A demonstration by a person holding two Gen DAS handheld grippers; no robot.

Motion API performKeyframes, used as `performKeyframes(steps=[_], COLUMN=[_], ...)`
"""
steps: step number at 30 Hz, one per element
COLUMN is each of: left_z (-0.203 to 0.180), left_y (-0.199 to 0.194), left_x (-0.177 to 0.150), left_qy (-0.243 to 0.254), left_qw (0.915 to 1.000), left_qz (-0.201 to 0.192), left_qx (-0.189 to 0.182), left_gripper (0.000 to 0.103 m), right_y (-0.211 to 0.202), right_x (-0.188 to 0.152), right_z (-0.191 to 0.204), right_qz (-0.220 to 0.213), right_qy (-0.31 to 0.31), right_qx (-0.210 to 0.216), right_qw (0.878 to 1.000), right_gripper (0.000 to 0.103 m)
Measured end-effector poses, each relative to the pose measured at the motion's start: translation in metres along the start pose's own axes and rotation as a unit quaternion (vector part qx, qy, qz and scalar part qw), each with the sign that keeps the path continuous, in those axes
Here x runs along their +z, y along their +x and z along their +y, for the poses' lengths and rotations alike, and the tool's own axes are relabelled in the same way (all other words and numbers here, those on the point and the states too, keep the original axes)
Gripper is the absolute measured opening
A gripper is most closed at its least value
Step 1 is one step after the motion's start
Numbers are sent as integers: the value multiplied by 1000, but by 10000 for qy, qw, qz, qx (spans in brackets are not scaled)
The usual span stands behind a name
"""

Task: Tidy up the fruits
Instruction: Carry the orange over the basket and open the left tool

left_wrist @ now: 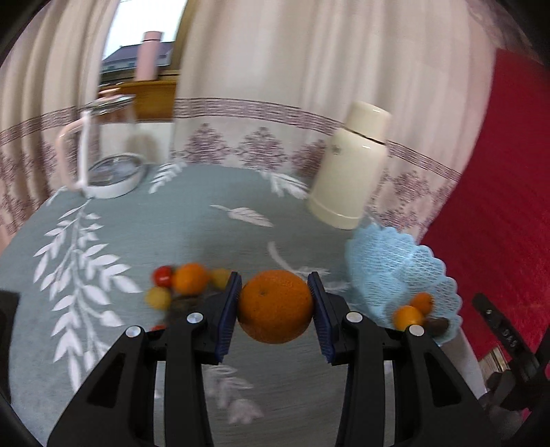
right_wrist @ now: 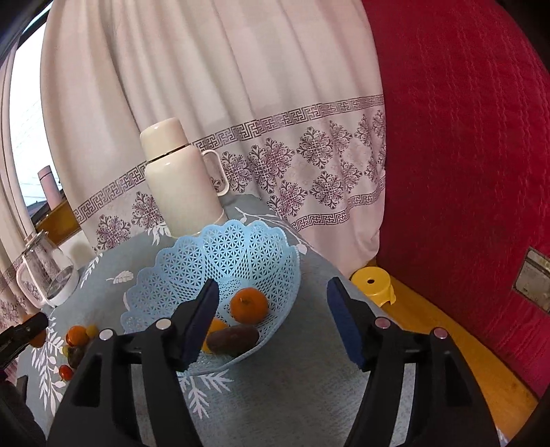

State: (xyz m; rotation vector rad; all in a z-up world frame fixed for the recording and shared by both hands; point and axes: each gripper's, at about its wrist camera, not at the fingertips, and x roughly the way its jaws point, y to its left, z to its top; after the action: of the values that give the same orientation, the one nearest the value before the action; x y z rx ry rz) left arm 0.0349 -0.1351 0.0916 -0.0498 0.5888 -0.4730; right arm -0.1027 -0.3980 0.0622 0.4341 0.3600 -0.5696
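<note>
Here left gripper (left_wrist: 275, 311) pinches orange (left_wrist: 275, 306); right gripper (right_wrist: 273, 321) spread, hiding part of basket (right_wrist: 192, 261); loose fruits (left_wrist: 182, 285) blurred, perhaps tomatoes.

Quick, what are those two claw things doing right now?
Left gripper: closed on an orange.
Right gripper: open, holding nothing, near the basket.

Curtained window corner with a round, cloth-covered table

Pale pink pleated curtains (right_wrist: 213, 86) with a purple patterned band fill the upper frame; daylight enters through a window gap (left_wrist: 144, 31) at upper left, above a wooden sill (left_wrist: 154, 94). A red quilted fabric panel (right_wrist: 464, 154) covers the right side, over a yellow-orange wooden floor (right_wrist: 453, 347). The grey-green tablecloth (right_wrist: 302, 378) carries white leaf prints.
</note>
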Motion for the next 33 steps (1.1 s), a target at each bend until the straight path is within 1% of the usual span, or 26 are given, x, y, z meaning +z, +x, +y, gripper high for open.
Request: performKeyframes(steps=[3, 4, 13, 20, 23, 24, 25, 27, 28, 32, 33], left_z=[-22, -27, -78, -102, -105, -104, -104, -102, -100, -94, -92], left_y=[6, 9, 43, 66, 71, 71, 73, 71, 70, 67, 67], left_x=[1, 2, -2, -8, -11, -12, -11, -10, -9, -4, -3], left_qy=[197, 241, 691, 950, 985, 973, 964, 910, 879, 790, 763], left_qw=[9997, 9996, 9955, 9921, 9915, 9916, 9918, 9927, 9932, 9946, 9950], left_qz=[13, 28, 345, 491, 528, 523, 519, 466, 433, 377, 367], left_qx=[-129, -153, -547, -661, -669, -666, -660, -638, -632, -560, -538], left_gripper=[41, 41, 41, 41, 43, 48, 58, 67, 69, 72, 74], right_y=[2, 2, -4, -5, -5, -5, -5, -5, -4, -4, -5], right_x=[-2, -3, -6, -8, -8, -8, -8, -8, -8, -8, -8], right_z=[-1, -2, 2, 5, 4, 4, 4, 4, 5, 4, 4], right_qz=[8, 8, -178, -184, -187, -185, -182, -174, -170, -178, -180], right_qy=[72, 102, 32, -19, 5, 11, 11, 7, 2, 3, 6], right_qx=[20, 27, -5, 33, 30, 29, 29, 34, 37, 35, 33], right_qw=[10000, 9999, 9998, 9998, 9998, 9998, 9998, 9998, 9998, 9998, 9998], right_gripper=[67, 68, 68, 68, 68, 68, 68, 68, 68, 69, 68])
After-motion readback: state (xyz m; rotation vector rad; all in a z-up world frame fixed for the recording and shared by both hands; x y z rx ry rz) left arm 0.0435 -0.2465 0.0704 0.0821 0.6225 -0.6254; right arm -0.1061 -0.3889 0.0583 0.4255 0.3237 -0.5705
